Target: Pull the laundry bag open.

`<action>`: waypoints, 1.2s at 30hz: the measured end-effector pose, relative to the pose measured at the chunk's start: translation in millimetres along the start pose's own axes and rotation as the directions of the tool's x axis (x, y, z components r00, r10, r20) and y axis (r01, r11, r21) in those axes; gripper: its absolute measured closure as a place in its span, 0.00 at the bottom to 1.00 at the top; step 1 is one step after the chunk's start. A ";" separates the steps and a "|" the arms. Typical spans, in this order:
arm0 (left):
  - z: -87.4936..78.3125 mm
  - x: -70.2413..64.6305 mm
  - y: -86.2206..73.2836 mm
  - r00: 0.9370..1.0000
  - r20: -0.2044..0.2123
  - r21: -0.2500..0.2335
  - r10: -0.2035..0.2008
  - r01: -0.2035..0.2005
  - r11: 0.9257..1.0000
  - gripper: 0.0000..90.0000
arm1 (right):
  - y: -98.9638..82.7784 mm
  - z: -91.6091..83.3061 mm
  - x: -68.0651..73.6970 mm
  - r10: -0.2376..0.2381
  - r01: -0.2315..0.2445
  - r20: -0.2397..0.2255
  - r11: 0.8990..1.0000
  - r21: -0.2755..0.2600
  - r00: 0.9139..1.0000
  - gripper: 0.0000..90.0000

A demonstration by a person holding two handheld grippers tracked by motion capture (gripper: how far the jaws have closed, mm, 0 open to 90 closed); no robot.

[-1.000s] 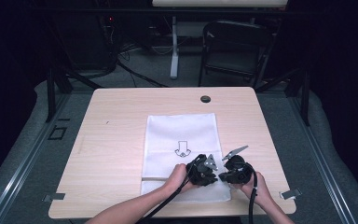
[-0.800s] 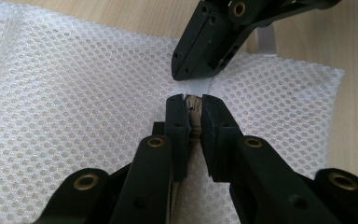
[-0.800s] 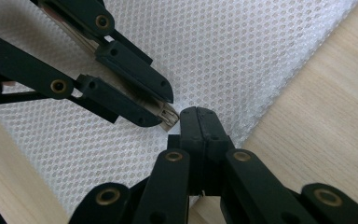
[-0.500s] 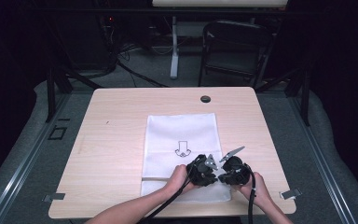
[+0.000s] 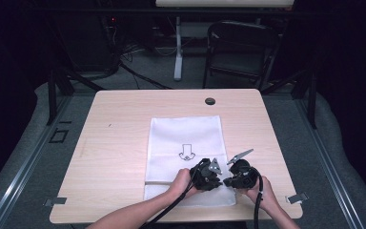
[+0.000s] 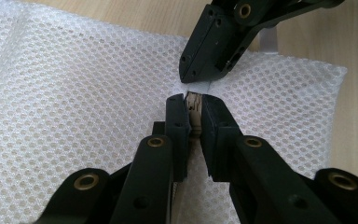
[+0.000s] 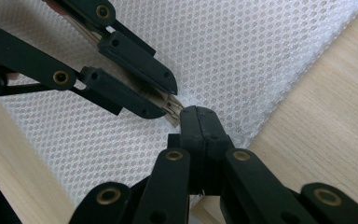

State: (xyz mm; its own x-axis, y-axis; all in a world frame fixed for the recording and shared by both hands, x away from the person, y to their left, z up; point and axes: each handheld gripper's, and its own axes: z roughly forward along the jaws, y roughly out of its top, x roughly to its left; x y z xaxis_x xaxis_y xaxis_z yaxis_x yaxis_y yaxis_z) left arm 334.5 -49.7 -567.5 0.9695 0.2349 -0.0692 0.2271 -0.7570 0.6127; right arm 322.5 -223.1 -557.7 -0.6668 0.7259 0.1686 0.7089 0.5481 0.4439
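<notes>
No movement is noted since the earlier frames; both hands were kept in place. On the table (image 5: pixel 124 124), the white mesh bag (image 5: pixel 183 138) is laid flat toward the near edge. The left gripper (image 6: pixel 192 107) is clamped on a small beige tab (image 6: pixel 194 103) there. The right gripper (image 7: pixel 199 120) is fully closed, pinching the mesh beside it.

left claw (image 6: pixel 194 116) clamped, right claw (image 7: pixel 196 122) clamped, tips meeting

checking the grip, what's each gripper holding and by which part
Left gripper clamps a small tan tab on the white mesh bag; right gripper pinches the mesh beside it.
</notes>
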 end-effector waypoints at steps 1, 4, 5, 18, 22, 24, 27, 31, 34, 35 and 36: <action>-0.4 -0.1 -0.2 1.000 0.001 0.000 -0.003 0.003 1.000 0.91 | -0.1 0.5 0.3 0.007 -0.007 -0.007 1.000 -0.005 1.000 1.00; -1.0 0.0 0.1 1.000 0.003 0.003 0.004 -0.004 1.000 0.91 | 1.3 -0.7 0.5 -0.010 0.010 -0.003 1.000 0.017 1.000 1.00; -1.3 -0.1 0.2 1.000 0.001 0.007 0.003 -0.003 1.000 0.91 | 1.3 -0.7 0.7 -0.014 0.014 0.004 1.000 0.019 1.000 1.00; -4.4 1.1 -2.5 1.000 0.006 0.007 0.006 -0.006 1.000 0.91 | 2.2 0.0 2.9 -0.009 0.009 0.003 1.000 0.013 1.000 1.00; -6.6 1.9 -2.9 1.000 0.013 0.004 0.010 -0.010 1.000 0.91 | 2.4 0.0 2.6 -0.012 0.012 -0.002 1.000 0.015 1.000 1.00; -8.3 2.8 -4.9 1.000 0.010 0.005 0.005 -0.005 1.000 0.91 | 2.2 -0.8 -0.2 -0.024 0.024 0.003 0.999 0.027 1.000 1.00; -8.4 2.7 -6.8 1.000 0.010 -0.003 0.002 -0.002 1.000 0.91 | 3.1 -0.9 2.2 -0.033 0.032 0.018 0.999 0.035 0.999 1.00; -8.9 2.6 -7.5 1.000 0.007 -0.005 0.004 -0.004 1.000 0.91 | 2.4 -0.2 1.8 -0.021 0.021 0.001 1.000 0.018 1.000 1.00; -9.1 3.0 -7.4 1.000 0.009 -0.003 0.003 -0.003 1.000 0.91 | 2.4 -0.6 1.6 -0.022 0.022 0.011 0.999 0.025 1.000 1.00; -9.1 3.0 -7.4 1.000 0.009 -0.003 0.003 -0.003 1.000 0.91 | 2.4 -0.6 1.6 -0.022 0.022 0.011 0.999 0.025 1.000 1.00; -8.6 2.9 -7.7 1.000 0.011 -0.011 0.003 -0.002 1.000 0.91 | 2.6 -0.6 1.9 -0.027 0.027 0.009 0.999 0.026 1.000 1.00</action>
State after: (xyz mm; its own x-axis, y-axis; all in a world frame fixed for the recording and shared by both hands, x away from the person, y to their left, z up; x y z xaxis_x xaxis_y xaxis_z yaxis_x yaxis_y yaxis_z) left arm 334.8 -37.9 -565.7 0.9711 0.2261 -0.0766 0.2238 -0.7507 0.6216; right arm 322.9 -220.6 -555.7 -0.6838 0.7143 0.1487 0.6965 0.5782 0.4250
